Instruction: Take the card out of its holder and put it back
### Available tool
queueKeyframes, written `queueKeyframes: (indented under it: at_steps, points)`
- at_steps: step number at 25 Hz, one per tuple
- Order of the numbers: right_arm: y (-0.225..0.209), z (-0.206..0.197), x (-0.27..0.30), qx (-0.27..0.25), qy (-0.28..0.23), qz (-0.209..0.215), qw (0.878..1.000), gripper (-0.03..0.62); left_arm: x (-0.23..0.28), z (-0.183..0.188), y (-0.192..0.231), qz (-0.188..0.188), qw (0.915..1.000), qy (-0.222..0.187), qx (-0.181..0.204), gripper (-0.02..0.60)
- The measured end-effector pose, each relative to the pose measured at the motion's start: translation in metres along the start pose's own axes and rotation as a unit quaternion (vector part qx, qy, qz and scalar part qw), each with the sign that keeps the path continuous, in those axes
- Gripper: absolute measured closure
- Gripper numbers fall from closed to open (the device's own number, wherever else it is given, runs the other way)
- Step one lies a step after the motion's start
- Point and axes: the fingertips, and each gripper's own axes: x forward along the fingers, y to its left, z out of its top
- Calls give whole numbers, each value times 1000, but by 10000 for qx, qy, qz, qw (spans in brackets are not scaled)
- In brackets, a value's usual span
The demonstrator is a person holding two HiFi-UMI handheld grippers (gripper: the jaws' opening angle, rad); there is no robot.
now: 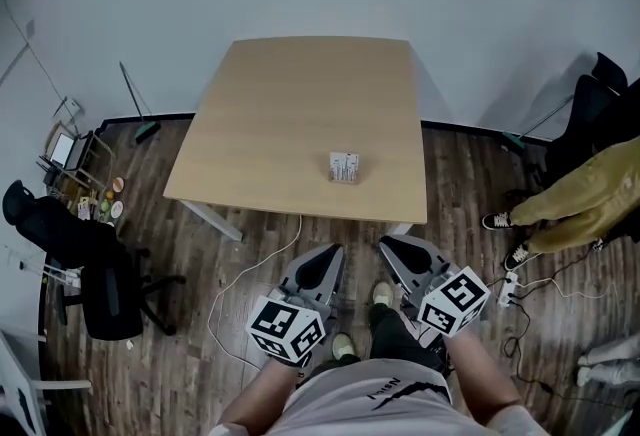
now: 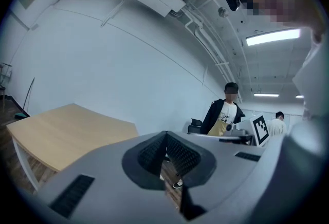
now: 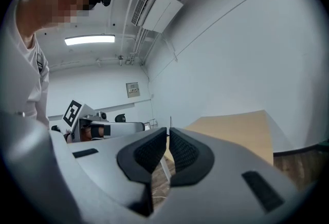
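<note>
Dark plank flooring ran under a black office chair (image 1: 95, 269) at the left and a pale wooden table (image 1: 270, 124) mid-room. Short of the table's near edge, the left gripper (image 1: 325, 262) had its jaws pressed together on nothing. Straight ahead, between both tools' lines, stood the card holder (image 1: 344, 167) — card seemingly inside, though too small to be sure. The right gripper (image 1: 396, 249) — likewise closed, empty — sat about equally near. A person in yellow (image 1: 585, 199) occupied the far right.

card holder (image 1: 344, 167) — on table (image 1: 270, 124), near its front edge | office chair (image 1: 95, 264) — left of table
</note>
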Motion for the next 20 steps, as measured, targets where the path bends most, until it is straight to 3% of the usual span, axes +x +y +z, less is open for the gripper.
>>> queueKeyframes:
  at_steps: [12,17,20]
  points:
    - [-146,-16,102,-12,380,701,9968,580,134,2,86,413,9989,145,150,569]
    - [-204,-59,144,-65,921,997,9907,579,188,-2,123,753,9969,197,70,569]
    - [-237,-90,167,-93,1278,1127,9853,546,211,-5,145,989,9949,218,-20,569]
